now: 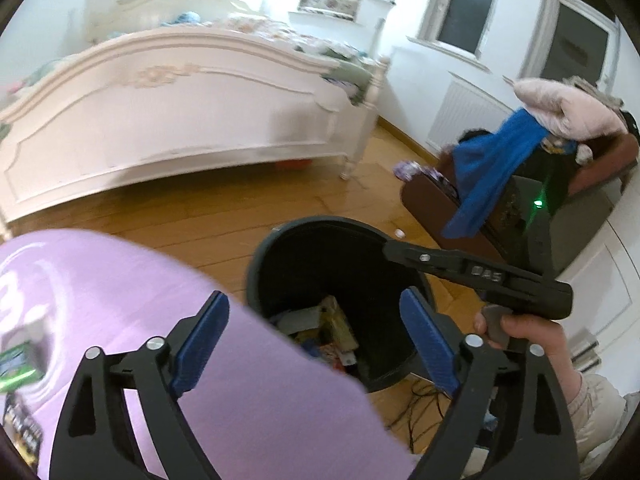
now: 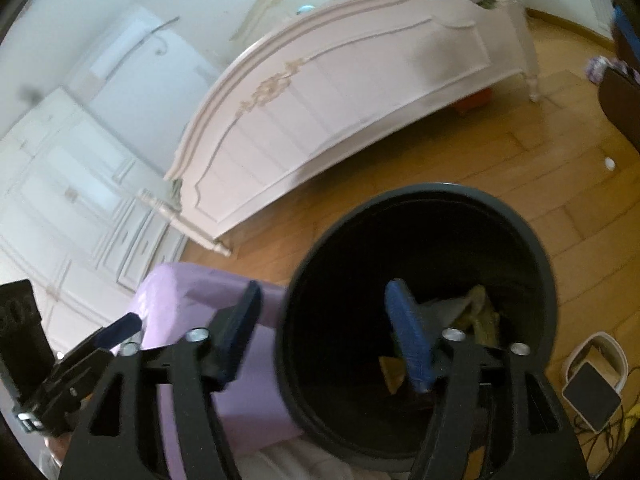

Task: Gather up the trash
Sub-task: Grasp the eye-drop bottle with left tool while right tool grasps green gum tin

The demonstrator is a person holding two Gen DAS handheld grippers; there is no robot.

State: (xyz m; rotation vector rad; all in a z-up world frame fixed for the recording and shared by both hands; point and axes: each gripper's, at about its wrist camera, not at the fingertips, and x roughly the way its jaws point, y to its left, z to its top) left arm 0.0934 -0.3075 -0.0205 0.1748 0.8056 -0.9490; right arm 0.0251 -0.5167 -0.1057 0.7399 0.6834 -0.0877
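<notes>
1. Bedroom, wood floor (image 1: 224, 220), white bed (image 1: 168, 120) beyond my tongs.
2. Black bin (image 2: 416, 320) sits just ahead, under both; trash (image 1: 324, 328) lies inside.
3. Left tongs (image 1: 316, 344) and right tongs (image 2: 328, 332) gape wide, holding nothing.
4. Drop looks done; next I need another scrap, perhaps the white bit (image 1: 399, 233) beyond the bin.

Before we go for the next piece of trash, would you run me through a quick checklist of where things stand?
1. Left gripper empty, open: ok.
2. Right gripper empty, open: ok.
3. Black bin upright on the wooden floor: ok.
4. Trash lies inside the bin: ok.
5. Floor clear of litter: not ok; a small white scrap lies beyond the bin.
6. Bin has room: cannot tell.
</notes>
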